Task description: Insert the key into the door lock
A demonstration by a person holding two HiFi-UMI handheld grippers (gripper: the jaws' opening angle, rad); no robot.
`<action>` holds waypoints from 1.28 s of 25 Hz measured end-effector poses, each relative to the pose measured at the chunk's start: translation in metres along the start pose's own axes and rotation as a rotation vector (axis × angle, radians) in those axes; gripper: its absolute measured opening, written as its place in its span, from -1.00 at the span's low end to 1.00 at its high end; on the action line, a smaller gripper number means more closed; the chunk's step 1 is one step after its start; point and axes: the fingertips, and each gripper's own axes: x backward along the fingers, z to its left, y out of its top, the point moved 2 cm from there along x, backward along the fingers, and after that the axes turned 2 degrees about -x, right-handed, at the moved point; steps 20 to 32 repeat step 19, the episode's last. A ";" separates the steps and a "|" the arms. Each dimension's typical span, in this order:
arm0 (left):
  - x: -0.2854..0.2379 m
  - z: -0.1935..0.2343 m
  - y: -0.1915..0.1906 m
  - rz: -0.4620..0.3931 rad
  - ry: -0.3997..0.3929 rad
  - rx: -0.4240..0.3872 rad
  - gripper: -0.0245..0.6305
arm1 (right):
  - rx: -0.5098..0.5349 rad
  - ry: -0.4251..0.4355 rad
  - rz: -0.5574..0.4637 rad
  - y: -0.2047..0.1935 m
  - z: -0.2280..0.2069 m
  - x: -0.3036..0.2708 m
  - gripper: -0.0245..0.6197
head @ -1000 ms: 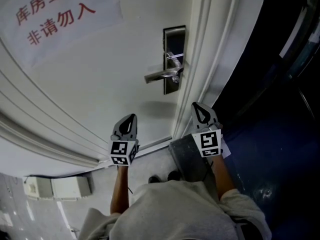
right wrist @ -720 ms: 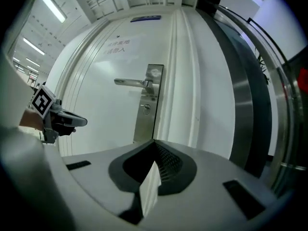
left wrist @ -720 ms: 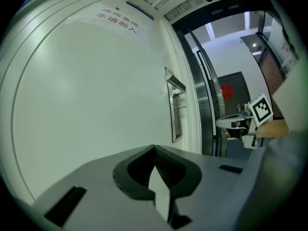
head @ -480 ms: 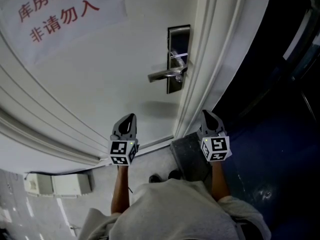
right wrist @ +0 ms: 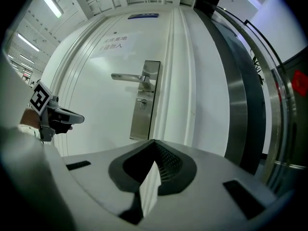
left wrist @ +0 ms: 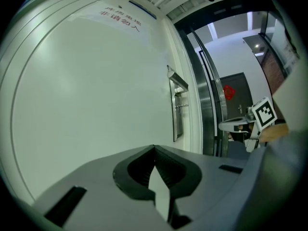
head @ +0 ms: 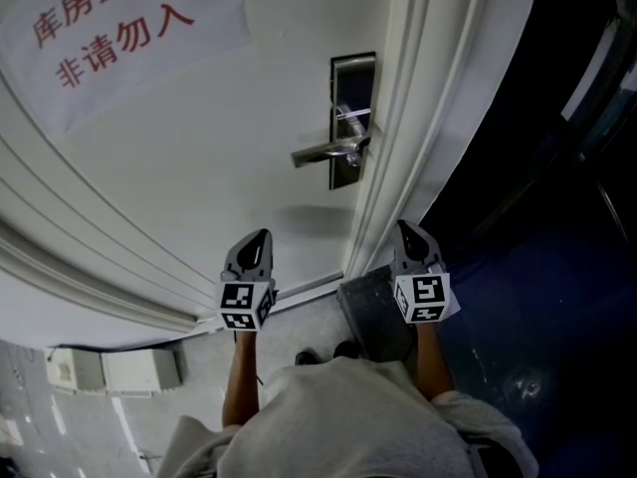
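The white door carries a steel lock plate (head: pixel 350 88) (right wrist: pixel 144 105) with a lever handle (head: pixel 320 151) (right wrist: pixel 127 77). Below the handle sits the keyhole (right wrist: pixel 141 103). In the left gripper view a thin metal stub (left wrist: pixel 181 106) sticks out of the plate there; I cannot tell whether it is a key. My left gripper (head: pixel 261 235) (left wrist: pixel 154 147) hangs in front of the door, left of the lock and apart from it, shut on nothing visible. My right gripper (head: pixel 406 227) (right wrist: pixel 154 141) is by the door frame, also shut, with no key showing at its tip.
A paper sign with red characters (head: pixel 109 23) is stuck on the door's upper left. The white door frame (head: pixel 403 147) and a steel jamb (right wrist: pixel 240 105) run along the right, with a dark area (head: pixel 557 267) beyond. A grey box (head: pixel 370 317) lies at the door's foot.
My right gripper has sunk a little and rolled, so its marker cube shows a different face. The left gripper and the door handle have stayed put.
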 end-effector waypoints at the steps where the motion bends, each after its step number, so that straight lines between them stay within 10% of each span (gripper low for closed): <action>1: 0.000 0.000 0.000 0.000 -0.001 0.001 -0.87 | 0.002 0.002 0.000 0.000 0.001 0.000 -0.86; 32: -0.001 -0.001 -0.006 0.018 0.000 0.005 -0.87 | 0.032 0.027 -0.001 0.004 0.008 -0.005 -0.86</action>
